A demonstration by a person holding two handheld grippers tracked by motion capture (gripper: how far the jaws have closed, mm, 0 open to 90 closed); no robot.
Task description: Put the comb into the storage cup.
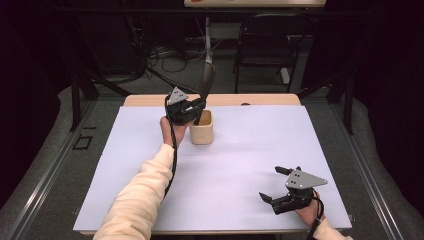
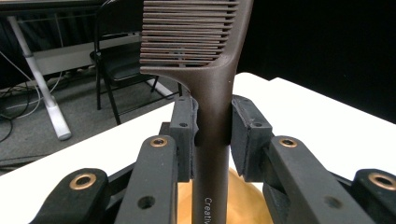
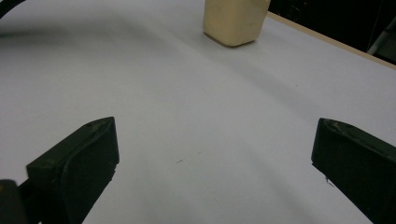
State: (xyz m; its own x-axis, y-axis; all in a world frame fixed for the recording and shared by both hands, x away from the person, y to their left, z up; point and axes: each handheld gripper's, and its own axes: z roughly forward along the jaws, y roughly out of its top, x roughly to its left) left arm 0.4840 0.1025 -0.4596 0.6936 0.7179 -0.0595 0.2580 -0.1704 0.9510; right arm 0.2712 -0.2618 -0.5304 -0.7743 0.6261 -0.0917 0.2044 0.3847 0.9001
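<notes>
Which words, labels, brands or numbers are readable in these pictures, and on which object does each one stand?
"Creativ": white letters running along the handle of the dark brown comb, clamped upright by the left gripper; the word is cut off at the bottom edge of the left gripper view.
The tan container carries no readable print.
No other text is legible.

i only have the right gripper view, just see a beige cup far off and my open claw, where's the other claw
Observer: The left claw is up at the beige cup, on the cup's left side in the high view.
Operator: holding anything
Observer: Yes, it is shut on the handle of a dark brown comb.
Operator: comb in the cup or out
Observer: Its lower end goes down into the cup; the toothed head stands upright above the claw.
</notes>
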